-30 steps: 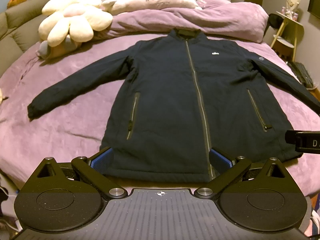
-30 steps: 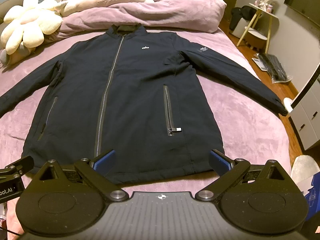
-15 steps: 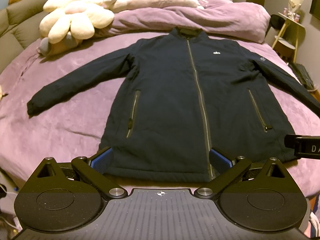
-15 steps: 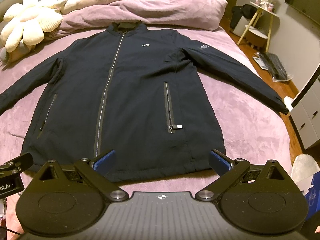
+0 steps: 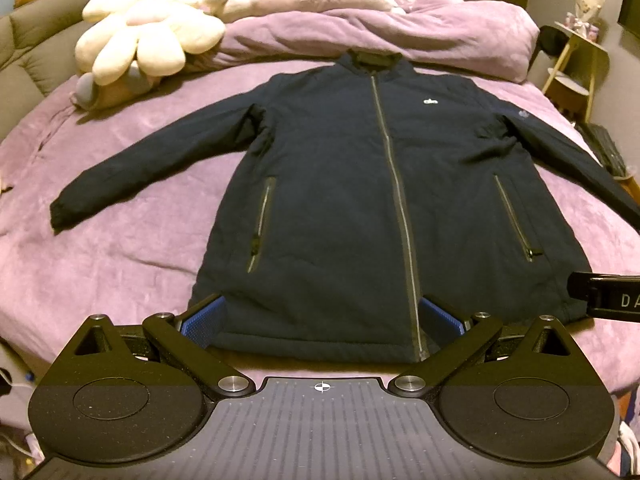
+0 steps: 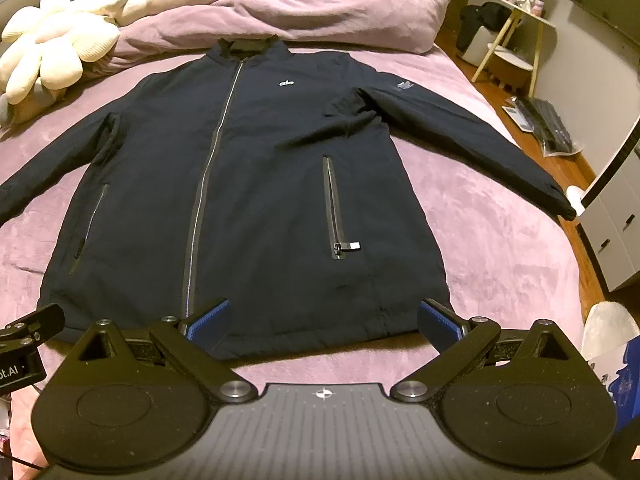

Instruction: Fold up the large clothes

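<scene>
A dark navy zip jacket (image 5: 340,200) lies flat and face up on the purple bed (image 5: 100,272), collar at the far end, both sleeves spread outward; it also shows in the right wrist view (image 6: 260,184). My left gripper (image 5: 322,316) is open and empty, hovering just before the hem near the left half. My right gripper (image 6: 322,318) is open and empty, before the hem at the right half. The right gripper's body (image 5: 608,296) shows at the right edge of the left wrist view.
A cream flower cushion (image 5: 148,36) and a bunched purple duvet (image 5: 400,36) lie at the head of the bed. A small side table (image 6: 516,40) and a keyboard (image 6: 548,124) on the wooden floor are to the right. White drawers (image 6: 616,232) stand at the bed's right.
Both grippers have drifted slightly; the jacket sits a little lower in both views. The jacket itself has not moved.
</scene>
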`<state>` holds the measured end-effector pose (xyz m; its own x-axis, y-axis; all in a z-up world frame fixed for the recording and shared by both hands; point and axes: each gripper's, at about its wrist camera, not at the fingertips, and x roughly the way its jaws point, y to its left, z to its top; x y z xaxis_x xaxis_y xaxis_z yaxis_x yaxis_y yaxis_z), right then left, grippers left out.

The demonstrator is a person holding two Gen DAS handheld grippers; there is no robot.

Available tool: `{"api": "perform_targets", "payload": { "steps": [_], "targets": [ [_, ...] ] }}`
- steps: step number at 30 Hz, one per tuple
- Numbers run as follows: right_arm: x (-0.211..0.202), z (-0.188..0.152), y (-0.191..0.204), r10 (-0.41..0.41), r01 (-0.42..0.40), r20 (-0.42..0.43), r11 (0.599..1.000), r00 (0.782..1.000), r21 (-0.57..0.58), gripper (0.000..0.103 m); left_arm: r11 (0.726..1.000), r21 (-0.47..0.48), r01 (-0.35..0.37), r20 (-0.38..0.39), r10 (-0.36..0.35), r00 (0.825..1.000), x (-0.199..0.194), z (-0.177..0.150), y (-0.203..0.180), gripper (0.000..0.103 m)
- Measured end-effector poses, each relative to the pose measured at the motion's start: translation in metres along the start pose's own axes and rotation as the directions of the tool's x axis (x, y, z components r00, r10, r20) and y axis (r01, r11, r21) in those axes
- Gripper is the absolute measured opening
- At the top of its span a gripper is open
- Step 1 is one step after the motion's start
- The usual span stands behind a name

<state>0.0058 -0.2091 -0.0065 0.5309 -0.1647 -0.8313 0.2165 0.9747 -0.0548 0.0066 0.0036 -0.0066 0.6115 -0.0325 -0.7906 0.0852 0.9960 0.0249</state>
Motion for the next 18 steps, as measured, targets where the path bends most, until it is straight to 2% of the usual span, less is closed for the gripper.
{"api": "perform_targets", "payload": {
  "steps": [18],
  "targets": [
    [0.0032,-0.0031,-0.0032,0.001,-0.001,-0.016,1.000,1.000,0.009,0.099,1.000,-0.006,0.008,-0.004,-0.008,1.000,0.0007,-0.0007,-0.0029,0.103]
  ]
}}
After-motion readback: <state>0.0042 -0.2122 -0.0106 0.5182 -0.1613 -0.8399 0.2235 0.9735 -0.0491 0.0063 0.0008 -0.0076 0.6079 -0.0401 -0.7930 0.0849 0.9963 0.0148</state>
